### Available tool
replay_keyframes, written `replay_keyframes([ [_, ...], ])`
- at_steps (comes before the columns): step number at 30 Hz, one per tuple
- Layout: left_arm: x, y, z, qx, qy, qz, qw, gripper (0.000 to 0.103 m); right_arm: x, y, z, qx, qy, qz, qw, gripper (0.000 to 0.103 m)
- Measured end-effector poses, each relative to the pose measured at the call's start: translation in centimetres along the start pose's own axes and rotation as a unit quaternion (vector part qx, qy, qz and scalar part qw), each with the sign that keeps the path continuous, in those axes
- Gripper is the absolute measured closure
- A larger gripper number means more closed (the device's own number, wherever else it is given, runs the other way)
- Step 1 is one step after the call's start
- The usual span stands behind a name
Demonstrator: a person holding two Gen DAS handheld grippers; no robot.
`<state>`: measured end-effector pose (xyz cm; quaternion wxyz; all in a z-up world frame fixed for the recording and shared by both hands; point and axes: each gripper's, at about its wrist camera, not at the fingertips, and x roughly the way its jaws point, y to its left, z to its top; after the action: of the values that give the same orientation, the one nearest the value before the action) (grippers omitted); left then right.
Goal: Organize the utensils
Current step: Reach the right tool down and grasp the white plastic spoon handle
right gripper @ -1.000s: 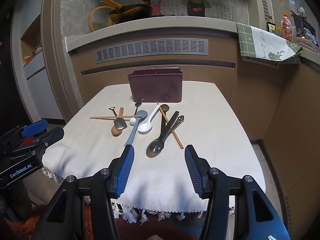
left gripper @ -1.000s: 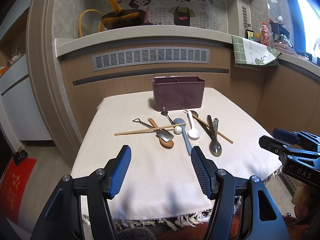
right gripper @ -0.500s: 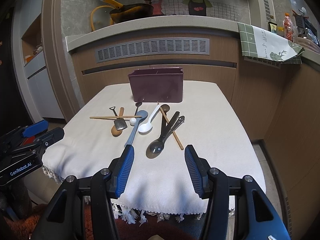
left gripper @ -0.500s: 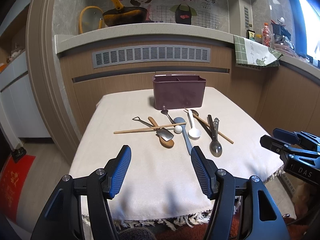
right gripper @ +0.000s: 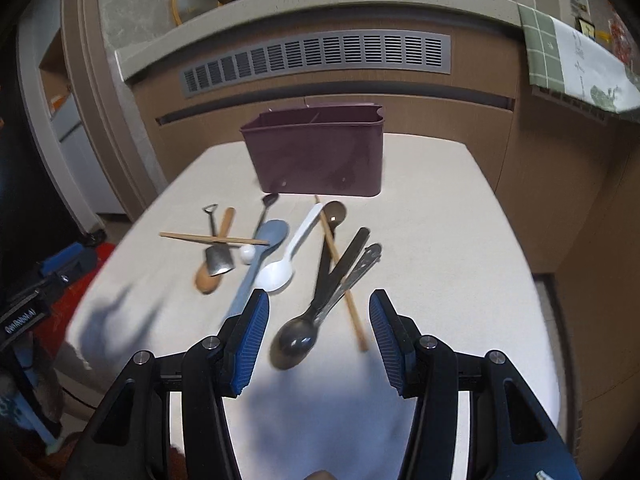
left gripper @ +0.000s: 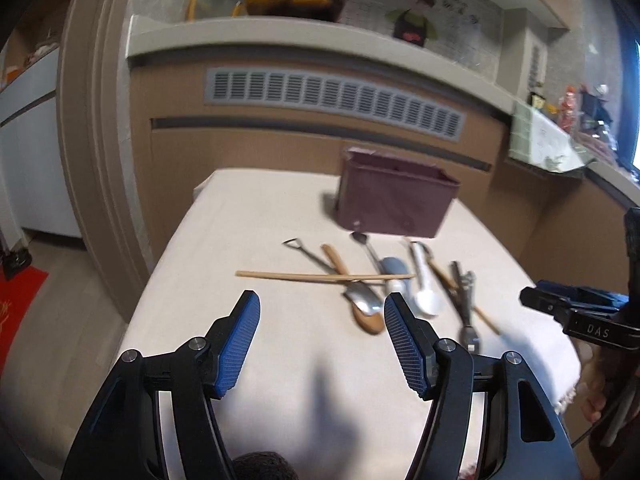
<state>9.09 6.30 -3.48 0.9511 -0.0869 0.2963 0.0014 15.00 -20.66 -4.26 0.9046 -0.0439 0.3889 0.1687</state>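
A maroon utensil holder (right gripper: 320,152) stands at the back of the cloth-covered table (right gripper: 440,240); it also shows in the left wrist view (left gripper: 394,204). Several utensils lie in front of it: a dark metal spoon (right gripper: 296,340), a white spoon (right gripper: 280,270), a blue-grey spoon (right gripper: 260,256), a wooden spoon (right gripper: 208,280), a small metal shovel (right gripper: 218,258) and chopsticks (right gripper: 340,276). My right gripper (right gripper: 318,328) is open, just above the dark spoon's bowl. My left gripper (left gripper: 320,336) is open over the cloth, near the wooden spoon (left gripper: 368,320).
A curved counter (right gripper: 320,0) with a vent grille (right gripper: 320,56) rises behind the table. A green checked towel (right gripper: 568,60) hangs at the right. A red mat (left gripper: 16,304) lies on the floor at the left. The cloth's fringe hangs over the near edge.
Both grippers have moved forward and down over the table, closer to the utensils. The right one now hovers at the dark spoon. Both stay open.
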Motion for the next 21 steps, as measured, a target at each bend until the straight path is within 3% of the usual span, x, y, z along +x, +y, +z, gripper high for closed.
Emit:
replay_keyframes([
  [3, 1.8, 1.0, 0.7, -0.005, 0.026, 0.004, 0.9996, 0.038, 1.8, 0.3, 0.6, -0.03, 0.009, -0.034, 0.999, 0.056],
  [6, 3.4, 1.4, 1.6, -0.004, 0.031, 0.008, 0.9995, 0.038, 4.3, 0.5, 2.1, -0.044, 0.037, -0.018, 0.998, 0.058],
  [11, 6.1, 2.0, 3.6, -0.008, 0.013, 0.026, 0.9995, 0.038, 9.9, 0.5, 4.7, 0.011, 0.074, 0.007, 0.997, 0.067],
  [15, 7.8, 3.0, 5.1, -0.031, 0.017, 0.011, 0.9993, 0.038, 13.4, 0.6, 5.5, 0.042, 0.098, 0.014, 0.994, 0.072],
  [18, 8.7, 2.7, 5.7, -0.027, 0.006, 0.021, 0.9994, 0.038, 15.2, 1.1, 6.1, 0.043, 0.109, 0.023, 0.993, 0.078],
  [21, 10.2, 2.4, 5.7, -0.03, 0.017, 0.006, 0.9994, 0.038, 15.7, 1.4, 5.9, 0.027, 0.114, 0.023, 0.993, 0.093],
])
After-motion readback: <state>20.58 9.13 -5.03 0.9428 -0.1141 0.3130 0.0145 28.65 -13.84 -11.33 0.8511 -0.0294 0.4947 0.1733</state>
